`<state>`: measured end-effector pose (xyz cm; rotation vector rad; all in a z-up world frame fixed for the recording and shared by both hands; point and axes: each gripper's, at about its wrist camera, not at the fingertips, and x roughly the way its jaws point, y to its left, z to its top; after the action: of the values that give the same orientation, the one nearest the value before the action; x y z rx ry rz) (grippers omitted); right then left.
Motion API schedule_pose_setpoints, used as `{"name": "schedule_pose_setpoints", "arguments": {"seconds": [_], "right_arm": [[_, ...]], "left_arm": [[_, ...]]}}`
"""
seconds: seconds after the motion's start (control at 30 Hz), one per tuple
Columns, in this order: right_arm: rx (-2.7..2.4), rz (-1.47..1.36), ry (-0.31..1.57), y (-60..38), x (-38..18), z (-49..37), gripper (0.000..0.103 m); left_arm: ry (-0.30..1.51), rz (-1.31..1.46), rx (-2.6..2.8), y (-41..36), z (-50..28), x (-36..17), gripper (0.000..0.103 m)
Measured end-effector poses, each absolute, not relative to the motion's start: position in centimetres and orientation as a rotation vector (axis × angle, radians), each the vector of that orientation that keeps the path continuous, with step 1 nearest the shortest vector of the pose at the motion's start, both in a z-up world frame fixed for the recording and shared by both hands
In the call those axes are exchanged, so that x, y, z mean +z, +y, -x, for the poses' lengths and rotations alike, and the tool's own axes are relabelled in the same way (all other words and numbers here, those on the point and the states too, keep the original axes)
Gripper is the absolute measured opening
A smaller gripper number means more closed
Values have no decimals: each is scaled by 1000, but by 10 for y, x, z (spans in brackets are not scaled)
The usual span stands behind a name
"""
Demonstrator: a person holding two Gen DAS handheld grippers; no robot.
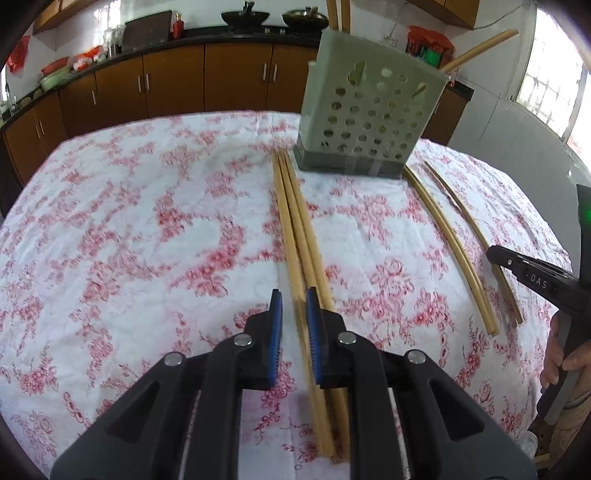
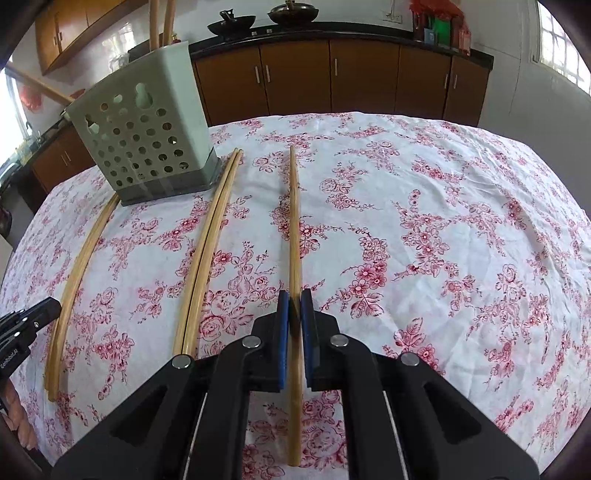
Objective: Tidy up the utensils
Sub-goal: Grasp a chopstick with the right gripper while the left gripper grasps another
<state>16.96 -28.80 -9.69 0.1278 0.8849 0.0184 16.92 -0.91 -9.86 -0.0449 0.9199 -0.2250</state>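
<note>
Both claws clamped on bamboo chopsticks on the flowered bench.

The left claw [image 1: 294, 306] grips one pale, long chopstick [image 1: 295, 258] from a bundle; the right claw [image 2: 294, 304] pinches a single chopstick [image 2: 294, 221]. A perforated grey holder [image 1: 369, 110] stands at the far side, sticks upright inside.

Chopstick tops [image 1: 334, 13] above holder (frame-cropped)

The chopstick holder [image 1: 365, 110] is standing on the bench [image 1: 147, 229], toward its far side, with chopsticks sticking up in it. Three chopsticks [image 1: 295, 229] are lying bunched before the holder's left corner. A chopstick pair [image 2: 210, 240] is lying before its right corner, and a single chopstick [image 2: 294, 229] is lying further right.
</note>
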Motion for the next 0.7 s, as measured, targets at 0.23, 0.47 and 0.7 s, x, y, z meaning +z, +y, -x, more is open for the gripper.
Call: {"name": "schedule_pose_setpoints", "arguments": {"seconds": [0.23, 0.47, 0.7], "right_arm": [[53, -117, 880, -283, -97, -161, 8], [-2, -111, 860, -292, -97, -171, 8], [-47, -141, 848, -307, -99, -184, 8]], "left_arm": [[908, 14, -200, -11, -173, -99, 9], [910, 55, -88, 19, -204, -97, 9], [897, 107, -51, 49, -217, -96, 9]]}}
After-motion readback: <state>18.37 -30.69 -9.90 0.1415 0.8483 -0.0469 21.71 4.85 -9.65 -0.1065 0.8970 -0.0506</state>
